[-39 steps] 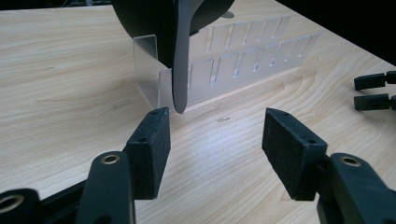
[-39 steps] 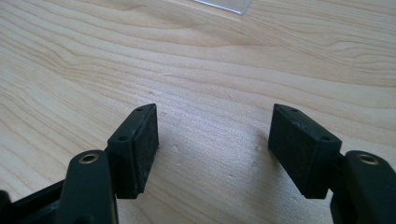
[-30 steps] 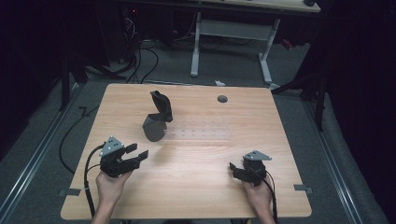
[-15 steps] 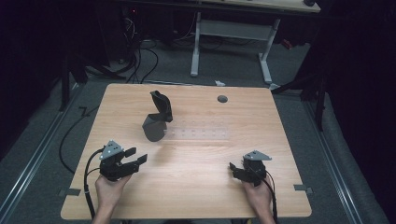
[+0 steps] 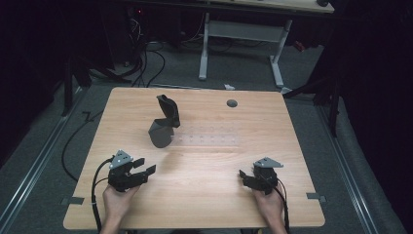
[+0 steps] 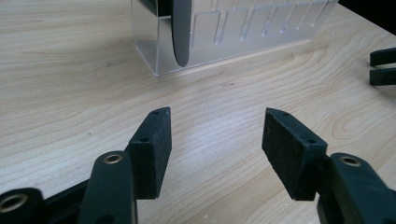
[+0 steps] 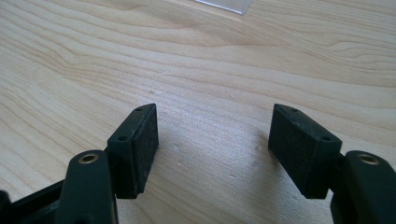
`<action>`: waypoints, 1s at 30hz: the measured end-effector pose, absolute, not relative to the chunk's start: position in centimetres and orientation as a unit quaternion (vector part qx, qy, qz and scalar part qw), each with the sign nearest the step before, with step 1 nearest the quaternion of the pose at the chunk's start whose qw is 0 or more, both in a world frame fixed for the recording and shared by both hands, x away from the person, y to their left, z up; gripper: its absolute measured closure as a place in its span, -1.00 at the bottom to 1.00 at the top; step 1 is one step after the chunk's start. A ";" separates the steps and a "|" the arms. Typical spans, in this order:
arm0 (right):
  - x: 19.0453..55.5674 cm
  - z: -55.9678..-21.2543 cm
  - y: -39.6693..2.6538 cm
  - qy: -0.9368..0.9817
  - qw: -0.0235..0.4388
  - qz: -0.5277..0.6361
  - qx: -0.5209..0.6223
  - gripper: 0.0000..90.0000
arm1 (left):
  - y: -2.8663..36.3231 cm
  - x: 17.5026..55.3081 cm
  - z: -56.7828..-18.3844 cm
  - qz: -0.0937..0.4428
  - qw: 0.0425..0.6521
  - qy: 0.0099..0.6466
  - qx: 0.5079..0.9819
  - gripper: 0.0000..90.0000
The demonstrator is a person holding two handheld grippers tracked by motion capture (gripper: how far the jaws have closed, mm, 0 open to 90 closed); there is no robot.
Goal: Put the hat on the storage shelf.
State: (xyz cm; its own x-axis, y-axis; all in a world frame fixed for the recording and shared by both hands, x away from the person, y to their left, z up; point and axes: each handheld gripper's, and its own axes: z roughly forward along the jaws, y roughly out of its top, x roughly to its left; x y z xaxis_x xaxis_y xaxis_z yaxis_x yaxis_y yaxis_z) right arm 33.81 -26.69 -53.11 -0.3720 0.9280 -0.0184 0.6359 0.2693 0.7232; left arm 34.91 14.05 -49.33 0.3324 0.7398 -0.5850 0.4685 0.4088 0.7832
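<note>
The left gripper (image 5: 145,166) has its two black pads (image 6: 152,149) standing well apart with nothing between them but bare wood, and they hold nothing. It sits low over the near left part of the wooden table (image 5: 292,146), its jaws aimed toward the middle of the top, with the hand (image 5: 117,202) behind it coming in from the near edge and a black cable (image 5: 97,185) looping off to its left. The right gripper (image 5: 244,176) is just as wide open, its pads (image 7: 140,144) parted over the plain board and gripping nothing; it rests near the right front of the table, the other hand (image 5: 269,207) behind it, jaws pointing toward the left gripper, whose view catches the tips of the right one at its far right edge. Ahead of the left gripper, well apart from both, stands a clear plastic rack (image 5: 209,137) with a row of slots, lying crosswise near the table's centre. At the rack's left end a dark grey piece (image 5: 164,127) stands in it, its upper part leaning up and back; in the left gripper view a dark curved edge (image 6: 181,32) of it hangs down in front of the rack's clear end wall (image 6: 159,46). Farther back on the table, toward the right, lies a small dark round spot (image 5: 232,103).
</note>
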 end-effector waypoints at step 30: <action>33.8 -53.1 -26.7 0.764 0.226 0.322 0.512 -0.26 | 11.2 35.0 -52.8 0.120 0.578 0.564 0.578 -0.10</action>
State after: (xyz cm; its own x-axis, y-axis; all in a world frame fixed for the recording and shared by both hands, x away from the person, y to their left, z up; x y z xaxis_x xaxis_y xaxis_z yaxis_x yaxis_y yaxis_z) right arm 33.77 -26.71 -53.11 -0.3747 0.9270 -0.0152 0.6359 0.2689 0.7234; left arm 34.98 11.19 -52.84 0.3349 0.7902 -0.5133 0.5136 0.3036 0.8025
